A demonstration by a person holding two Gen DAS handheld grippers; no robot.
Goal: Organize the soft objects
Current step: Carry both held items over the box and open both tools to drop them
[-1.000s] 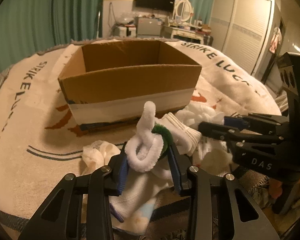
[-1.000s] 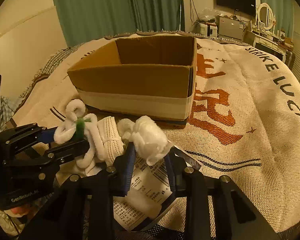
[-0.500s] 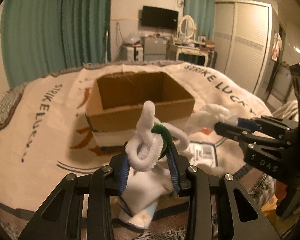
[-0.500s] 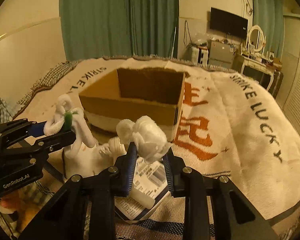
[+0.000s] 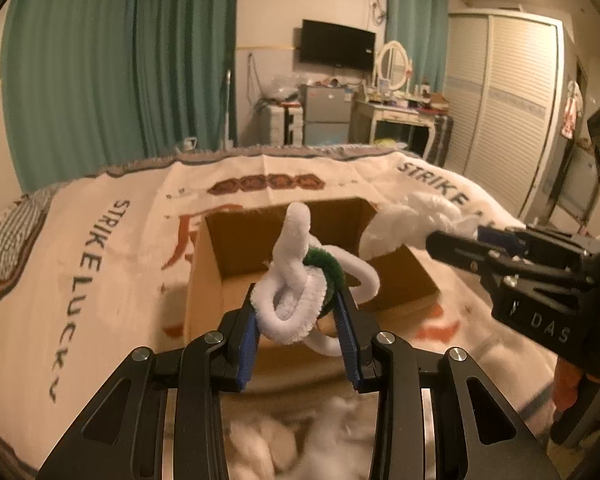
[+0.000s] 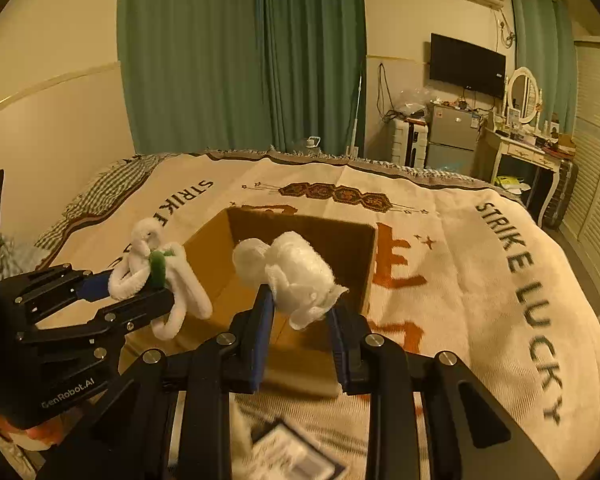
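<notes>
My left gripper (image 5: pixel 298 314) is shut on a white fuzzy loop toy with a green band (image 5: pixel 296 280) and holds it above the near wall of an open cardboard box (image 5: pixel 212 276). It also shows in the right wrist view (image 6: pixel 156 276). My right gripper (image 6: pixel 300 308) is shut on a white fluffy bundle (image 6: pixel 296 272) over the box (image 6: pixel 339 248); the bundle shows at the right in the left wrist view (image 5: pixel 407 220). The box interior looks empty where visible.
The box stands on a cream "STRIKE LUCKY" blanket (image 6: pixel 479 280) covering the bed. Blurred white soft items (image 5: pixel 300 440) and a labelled packet (image 6: pixel 292 456) lie near the front edge. Green curtains, a TV, a dressing table and a wardrobe stand beyond.
Both grippers have risen from the pile on the blanket with their items and moved forward, so they now hang over the box.
</notes>
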